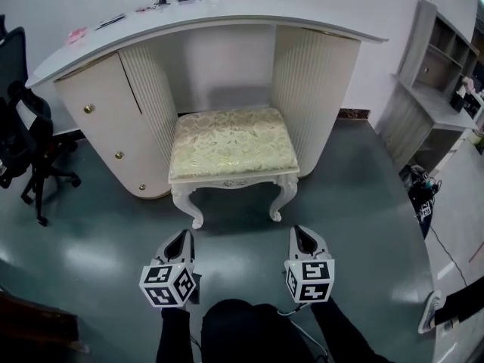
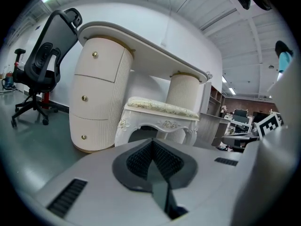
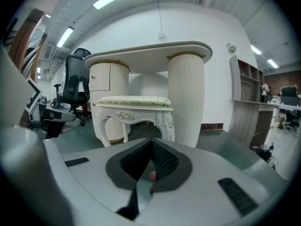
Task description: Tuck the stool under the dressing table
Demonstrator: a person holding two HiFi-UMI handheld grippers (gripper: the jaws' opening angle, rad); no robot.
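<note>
The stool (image 1: 231, 142) has a cream floral cushion and white carved legs. It stands in the knee gap of the curved cream dressing table (image 1: 204, 25), its front half sticking out. My left gripper (image 1: 184, 237) and right gripper (image 1: 297, 231) hover side by side over the floor, a short way in front of the stool and apart from it. Both are shut with nothing held. In the left gripper view the stool (image 2: 160, 108) rises beyond the closed left gripper (image 2: 151, 142). The right gripper view shows the stool (image 3: 134, 101) ahead-left of the right gripper (image 3: 151, 142).
A black office chair (image 1: 23, 127) stands left of the table's drawer unit (image 1: 113, 119). A grey shelf unit (image 1: 435, 74) lines the right wall, with a dark bag and cables (image 1: 420, 187) on the floor below. Small items (image 1: 162, 2) lie on the tabletop.
</note>
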